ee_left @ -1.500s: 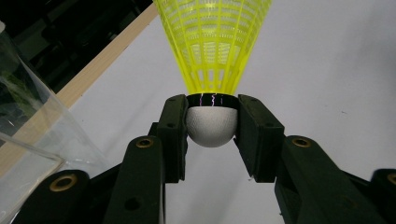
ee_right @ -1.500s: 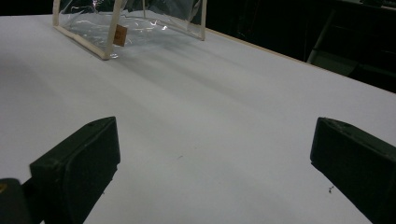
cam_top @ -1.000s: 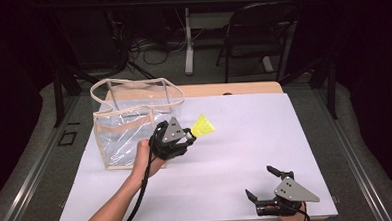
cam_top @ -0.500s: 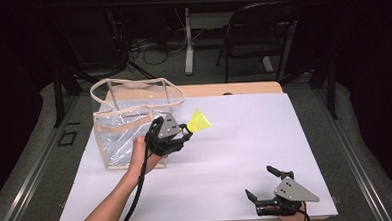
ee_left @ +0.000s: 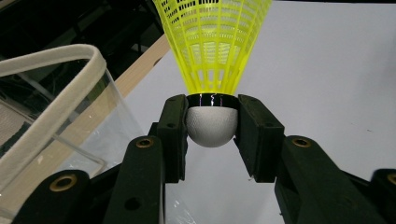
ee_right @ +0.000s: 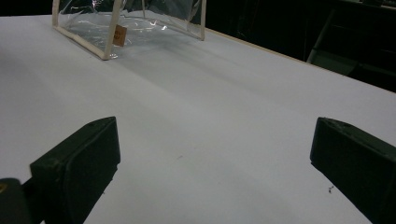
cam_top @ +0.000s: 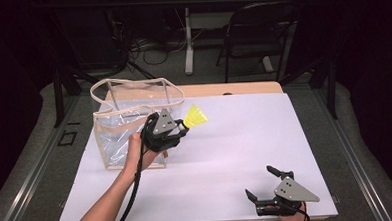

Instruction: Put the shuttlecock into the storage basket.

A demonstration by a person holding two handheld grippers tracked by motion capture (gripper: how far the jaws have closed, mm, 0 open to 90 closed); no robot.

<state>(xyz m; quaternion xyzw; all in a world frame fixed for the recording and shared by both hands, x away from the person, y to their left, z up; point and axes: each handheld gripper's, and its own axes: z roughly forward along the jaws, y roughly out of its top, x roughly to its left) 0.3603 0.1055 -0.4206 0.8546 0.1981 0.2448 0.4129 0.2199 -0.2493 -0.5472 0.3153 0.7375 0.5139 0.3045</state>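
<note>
The clear bag (cam_top: pixel 129 128) stands open at centre-left of the high view on the white table (cam_top: pixel 245 138). Just right of its rim, the left gripper (cam_top: pixel 182 127) clamps the yellow shuttlecock (ee_left: pixel 212 70) by its white cork, so it should probably clear the rim before letting go. The right gripper (cam_top: pixel 263 183) rests wide open and empty at lower right.

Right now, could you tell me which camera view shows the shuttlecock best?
The left gripper view: the shuttlecock sits close up, its white cork pinched between the fingers. The high view shows it small, beside the clear bag.

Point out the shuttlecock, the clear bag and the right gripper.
shuttlecock (ee_left: pixel 211 126), left gripper view, white cork tip.
clear bag (cam_top: pixel 116 139), high view, front wall.
right gripper (cam_top: pixel 265 181), high view, between the open fingers.
</note>
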